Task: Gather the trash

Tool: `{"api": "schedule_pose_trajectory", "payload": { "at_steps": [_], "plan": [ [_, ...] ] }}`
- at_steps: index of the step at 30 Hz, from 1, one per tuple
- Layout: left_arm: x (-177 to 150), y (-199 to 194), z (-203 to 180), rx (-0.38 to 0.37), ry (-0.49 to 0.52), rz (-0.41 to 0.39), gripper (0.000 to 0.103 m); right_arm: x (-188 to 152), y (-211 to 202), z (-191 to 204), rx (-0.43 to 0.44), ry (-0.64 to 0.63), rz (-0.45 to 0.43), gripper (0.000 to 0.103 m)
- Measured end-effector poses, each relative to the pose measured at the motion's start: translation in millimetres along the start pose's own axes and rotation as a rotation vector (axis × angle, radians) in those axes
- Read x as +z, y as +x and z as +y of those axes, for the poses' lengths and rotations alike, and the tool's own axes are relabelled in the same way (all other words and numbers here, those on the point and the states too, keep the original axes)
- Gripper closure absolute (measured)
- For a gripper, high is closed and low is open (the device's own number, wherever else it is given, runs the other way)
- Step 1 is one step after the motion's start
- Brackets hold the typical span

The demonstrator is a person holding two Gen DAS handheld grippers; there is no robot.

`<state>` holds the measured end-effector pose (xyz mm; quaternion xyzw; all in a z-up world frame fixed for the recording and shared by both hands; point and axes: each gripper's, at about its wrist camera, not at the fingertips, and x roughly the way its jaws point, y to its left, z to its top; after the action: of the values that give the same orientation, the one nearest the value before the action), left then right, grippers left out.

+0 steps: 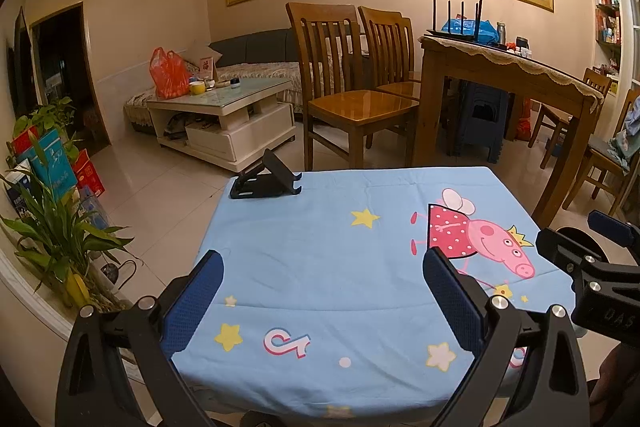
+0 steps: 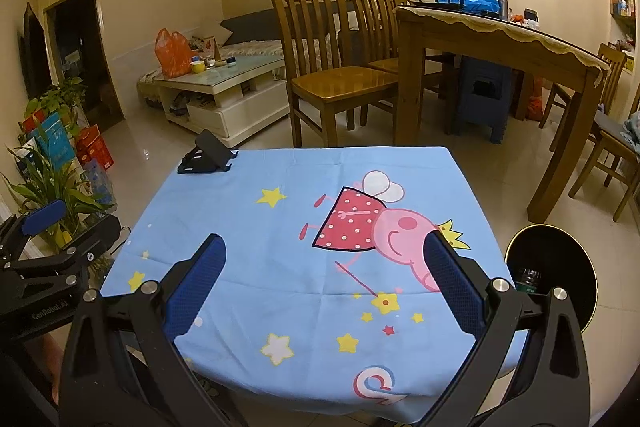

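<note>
A small table under a blue cartoon-print cloth [image 1: 340, 247] [image 2: 280, 227] is in front of both grippers. My left gripper [image 1: 324, 291] is open and empty, held above the near edge of the cloth. My right gripper [image 2: 326, 283] is open and empty over the cloth too. A black round trash bin [image 2: 560, 267] stands on the floor to the right of the table, with a bottle-like item [image 2: 528, 279] inside. The right gripper shows at the right edge of the left wrist view [image 1: 600, 259]; the left gripper shows at the left edge of the right wrist view [image 2: 52, 239].
A black phone stand [image 1: 266, 181] [image 2: 208, 157] sits at the cloth's far left corner. Wooden chairs [image 1: 344, 87] and a dining table [image 1: 508, 83] stand behind. A coffee table [image 1: 224, 111] is far left, potted plants [image 1: 52, 227] at the left.
</note>
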<state>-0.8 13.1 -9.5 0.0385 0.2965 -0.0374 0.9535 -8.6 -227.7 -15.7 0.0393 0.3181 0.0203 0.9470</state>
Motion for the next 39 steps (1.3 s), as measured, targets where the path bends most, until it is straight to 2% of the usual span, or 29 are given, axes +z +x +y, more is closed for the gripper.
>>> {"api": "schedule_pose_trajectory", "payload": {
  "at_steps": [39],
  "plan": [
    [-0.5,-0.4,0.7,-0.001,0.003,0.0,0.007,0.6,1.0,3.7,0.02,-0.008,0.0,0.005]
  ]
}}
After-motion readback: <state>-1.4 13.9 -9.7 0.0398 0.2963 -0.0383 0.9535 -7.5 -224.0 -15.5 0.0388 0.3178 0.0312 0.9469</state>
